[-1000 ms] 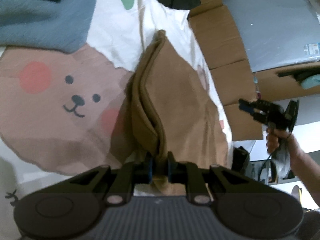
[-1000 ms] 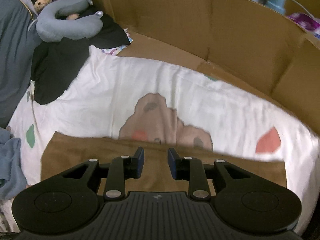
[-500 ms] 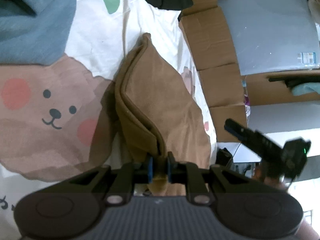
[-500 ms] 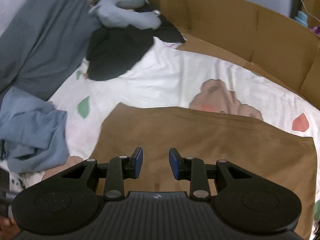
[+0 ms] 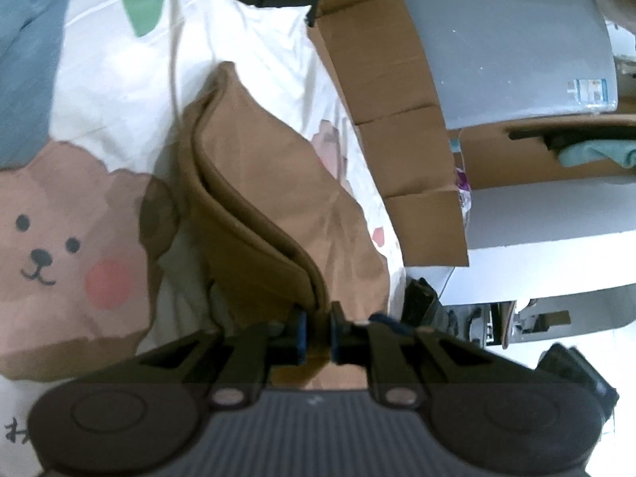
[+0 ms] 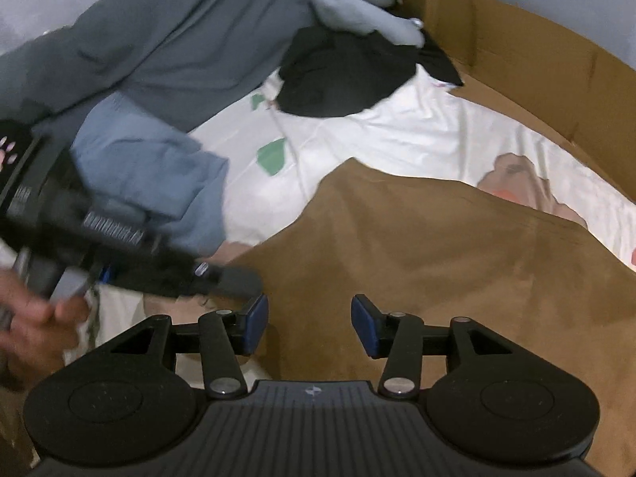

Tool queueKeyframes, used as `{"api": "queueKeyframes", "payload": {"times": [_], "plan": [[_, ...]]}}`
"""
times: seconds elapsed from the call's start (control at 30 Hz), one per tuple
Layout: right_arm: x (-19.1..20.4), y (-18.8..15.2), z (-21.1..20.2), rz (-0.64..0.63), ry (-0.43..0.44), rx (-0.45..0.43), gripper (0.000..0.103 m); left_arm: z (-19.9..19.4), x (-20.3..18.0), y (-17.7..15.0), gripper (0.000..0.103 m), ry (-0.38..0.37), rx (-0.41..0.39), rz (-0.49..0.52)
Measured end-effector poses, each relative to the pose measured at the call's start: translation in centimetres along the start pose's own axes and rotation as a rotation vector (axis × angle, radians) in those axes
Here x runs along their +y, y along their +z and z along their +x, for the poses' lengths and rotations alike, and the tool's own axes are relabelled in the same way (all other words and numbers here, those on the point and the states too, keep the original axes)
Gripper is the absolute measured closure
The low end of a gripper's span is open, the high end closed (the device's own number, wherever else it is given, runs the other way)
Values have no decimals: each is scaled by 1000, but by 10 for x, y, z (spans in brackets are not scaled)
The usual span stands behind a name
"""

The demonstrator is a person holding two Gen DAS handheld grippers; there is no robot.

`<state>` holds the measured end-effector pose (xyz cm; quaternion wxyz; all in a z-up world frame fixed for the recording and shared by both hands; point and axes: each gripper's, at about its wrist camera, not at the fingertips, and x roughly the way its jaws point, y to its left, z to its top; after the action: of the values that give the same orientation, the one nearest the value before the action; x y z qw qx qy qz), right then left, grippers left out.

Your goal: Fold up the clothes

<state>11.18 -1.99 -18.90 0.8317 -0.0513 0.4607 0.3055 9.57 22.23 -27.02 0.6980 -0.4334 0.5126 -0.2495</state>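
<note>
Brown cloth (image 5: 278,183), a folded garment, lies on a white bedsheet (image 5: 111,79) printed with a bear's face. In the left wrist view the left gripper (image 5: 317,332) is clamped on the near corner of this garment, its 2 blue pads pressing the doubled edge between them; the fabric rises from the sheet to the pads, with the fold running away toward the far tip. In the right wrist view the right gripper (image 6: 309,326) hovers over the flat brown panel (image 6: 437,258), its jaws opening and nothing between them; the cloth spreads beneath and ahead of the pads. At the left of that view a hand (image 6: 35,318) holds the other gripper's body, blurred. A blue garment (image 6: 151,175) and a black one (image 6: 349,75) lie farther off on the sheet, beside cardboard (image 6: 536,59). A small label sits on a grey panel (image 5: 516,39) in the left view; its writing is too small to read. Dark characters at the sheet's lower left edge are cut off.
</note>
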Motion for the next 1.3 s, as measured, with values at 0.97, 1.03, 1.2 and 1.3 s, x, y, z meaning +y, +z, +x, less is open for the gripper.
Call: {"api": "queueKeyframes", "payload": {"times": [0.97,1.03,1.2,1.3], "plan": [[47,2,44,-208,-122,-102,87,-26,-31,20,87,32,33,14],[47,4,43,-192,-113,-113,95,-42,-33,26,77,17,-19,22],[40,1,42,-135,-99,-117,97,-49,-17,44,49,101,-63,18],[38,-1,39,-109,-79,-122,97,-33,-1,52,44,146,-50,-14]]}}
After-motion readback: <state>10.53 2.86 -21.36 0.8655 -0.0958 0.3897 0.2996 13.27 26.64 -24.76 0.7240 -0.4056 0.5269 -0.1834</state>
